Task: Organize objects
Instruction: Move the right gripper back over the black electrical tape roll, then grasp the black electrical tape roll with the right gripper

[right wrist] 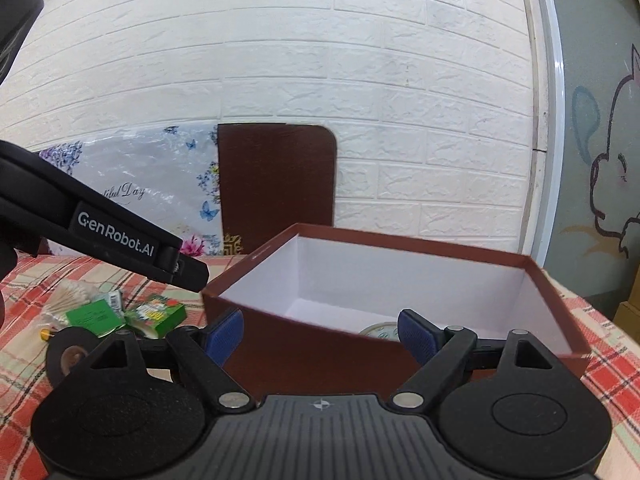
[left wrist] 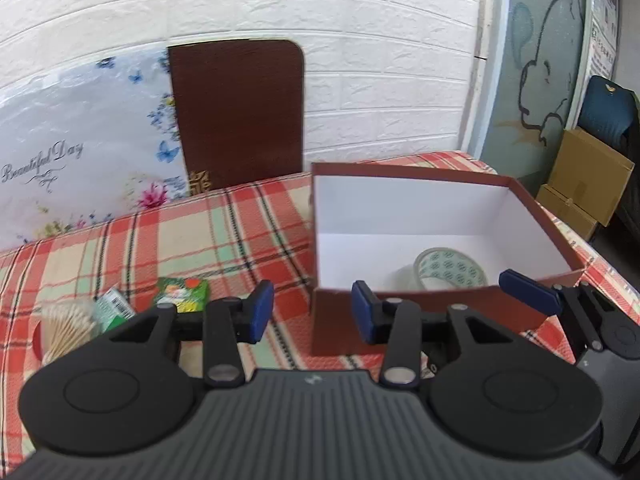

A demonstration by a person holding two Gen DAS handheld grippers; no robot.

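On the plaid-covered table [left wrist: 224,232] we find an open brown box [left wrist: 424,312] with a white interior, standing toward the right side. Inside it, against the near wall, lies a roll of clear tape [left wrist: 450,270]; in the right wrist view only its top edge [right wrist: 378,328] shows above the box rim [right wrist: 304,322].

We note the left gripper [left wrist: 312,314] poised just short of the box's near left corner. Its blue-padded fingers [left wrist: 260,312] stand apart with nothing between them; the pads press on no object. No earlier view is available to us, so we record only this stance.

We note the right gripper [right wrist: 320,338] held before the near wall of the box, its blue fingers [right wrist: 226,336] spread wide and empty. One finger sits left of the box's near corner, the other over the rim, near the tape. Its fingertip also appears at the right edge of the left wrist view [left wrist: 528,292], just beside the box's near right corner.

Left of the box, well apart from it, a small cluster remains on the cloth: a bundle of cotton swabs [left wrist: 68,320], a green packet [left wrist: 114,308] and a green printed box [left wrist: 182,294]. A black roll [right wrist: 72,350] lies nearest the right gripper, beside the green items.

Behind the table, a dark brown board [left wrist: 240,112] and a flowered plastic-wrapped panel [left wrist: 80,152] lean against the white brick wall [left wrist: 320,12].
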